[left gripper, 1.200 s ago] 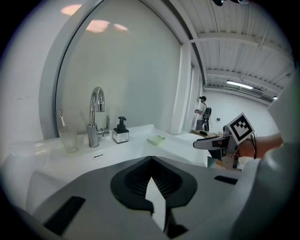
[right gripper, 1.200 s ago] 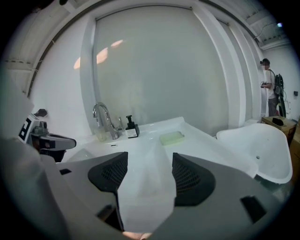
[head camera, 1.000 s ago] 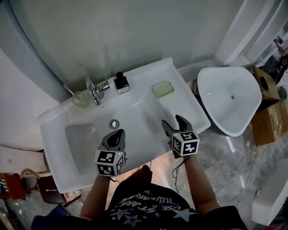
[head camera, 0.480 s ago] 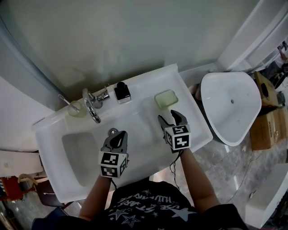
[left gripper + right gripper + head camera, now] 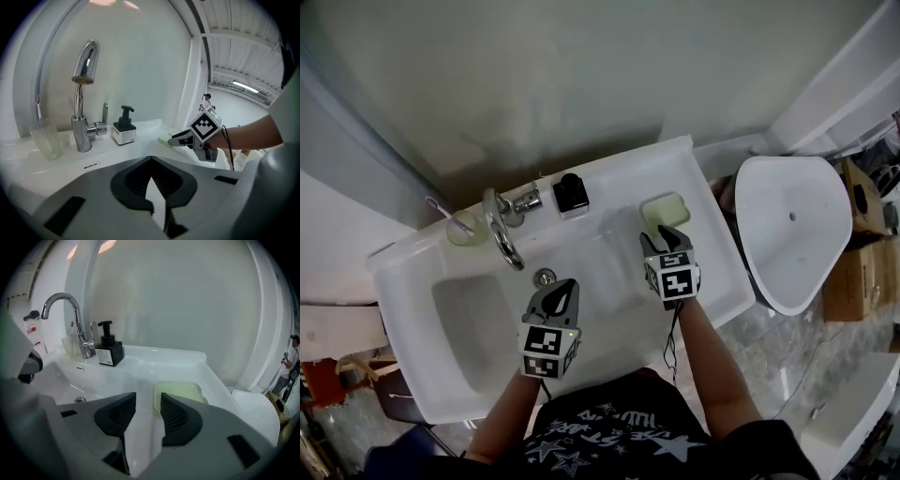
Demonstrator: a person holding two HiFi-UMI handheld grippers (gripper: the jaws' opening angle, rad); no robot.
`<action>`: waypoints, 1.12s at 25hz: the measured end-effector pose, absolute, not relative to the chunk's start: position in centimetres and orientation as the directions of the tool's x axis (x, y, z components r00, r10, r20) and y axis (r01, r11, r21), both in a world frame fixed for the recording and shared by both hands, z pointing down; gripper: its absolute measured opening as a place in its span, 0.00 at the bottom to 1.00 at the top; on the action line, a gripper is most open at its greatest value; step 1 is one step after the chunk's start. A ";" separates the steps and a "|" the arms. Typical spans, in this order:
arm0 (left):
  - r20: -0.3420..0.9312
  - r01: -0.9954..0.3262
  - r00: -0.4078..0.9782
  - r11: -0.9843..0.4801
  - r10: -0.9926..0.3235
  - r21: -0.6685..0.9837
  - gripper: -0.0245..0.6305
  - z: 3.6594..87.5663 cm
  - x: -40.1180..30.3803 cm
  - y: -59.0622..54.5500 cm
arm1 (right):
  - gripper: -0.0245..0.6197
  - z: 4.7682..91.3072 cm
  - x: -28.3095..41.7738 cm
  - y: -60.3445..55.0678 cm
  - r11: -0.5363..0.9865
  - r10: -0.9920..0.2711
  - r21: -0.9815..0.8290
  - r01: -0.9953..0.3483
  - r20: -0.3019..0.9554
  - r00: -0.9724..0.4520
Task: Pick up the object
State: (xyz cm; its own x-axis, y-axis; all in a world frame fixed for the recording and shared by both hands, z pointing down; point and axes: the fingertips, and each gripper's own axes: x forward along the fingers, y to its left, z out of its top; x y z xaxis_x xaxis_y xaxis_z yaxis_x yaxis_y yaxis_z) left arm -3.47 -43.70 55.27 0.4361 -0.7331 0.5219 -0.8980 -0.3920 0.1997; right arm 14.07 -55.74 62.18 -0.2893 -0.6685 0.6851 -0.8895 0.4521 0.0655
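A pale green bar of soap (image 5: 664,210) lies on the right shelf of the white sink (image 5: 609,258); the soap (image 5: 180,394) is flat on the ledge. My right gripper (image 5: 667,234) hangs just short of its near edge, jaws closing with a narrow gap and nothing between them. In the right gripper view the gripper (image 5: 148,397) points at the soap's left edge. My left gripper (image 5: 560,286) is shut and empty over the basin near the drain (image 5: 545,277). From the left gripper view (image 5: 151,161) the right gripper (image 5: 173,139) shows beside the soap (image 5: 165,138).
A chrome faucet (image 5: 502,234), a black-topped pump bottle (image 5: 572,192) and a cup with a toothbrush (image 5: 459,228) stand along the sink's back ledge. A loose white basin (image 5: 792,234) and cardboard boxes (image 5: 853,281) sit on the floor to the right.
My right gripper has moved forward up to the soap and its jaws have narrowed. The left gripper has crept a little forward over the basin and stays shut.
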 end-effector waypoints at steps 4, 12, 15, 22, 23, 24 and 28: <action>0.528 -0.902 0.428 -0.381 -0.733 0.202 0.06 55.7 -3.8 -44.0 | 0.29 63.6 14.1 -56.7 0.469 -0.652 0.099 -0.877 0.709 -0.269; 0.540 -0.907 0.420 -0.363 -0.729 0.215 0.06 56.6 -4.3 -44.3 | 0.18 64.8 13.7 -57.4 0.528 -0.632 0.200 -0.825 0.742 -0.224; 0.540 -0.913 0.407 -0.351 -0.737 0.210 0.06 56.5 -4.7 -44.4 | 0.16 65.0 13.6 -57.5 0.539 -0.626 0.225 -0.812 0.751 -0.208; 0.536 -0.920 0.390 -0.333 -0.749 0.204 0.06 55.7 -4.9 -43.8 | 0.10 65.3 13.9 -57.1 0.522 -0.592 0.190 -0.831 0.782 -0.193; 0.535 -0.922 0.387 -0.330 -0.751 0.204 0.06 55.6 -4.9 -43.6 | 0.10 65.1 13.9 -57.0 0.525 -0.589 0.184 -0.831 0.783 -0.199; 0.533 -0.923 0.384 -0.328 -0.754 0.202 0.06 55.4 -4.8 -43.4 | 0.10 64.9 13.9 -56.9 0.527 -0.590 0.182 -0.830 0.781 -0.204; 0.518 -0.928 0.372 -0.328 -0.770 0.179 0.06 54.1 -4.6 -42.4 | 0.10 62.6 13.7 -56.0 0.532 -0.617 0.176 -0.828 0.750 -0.237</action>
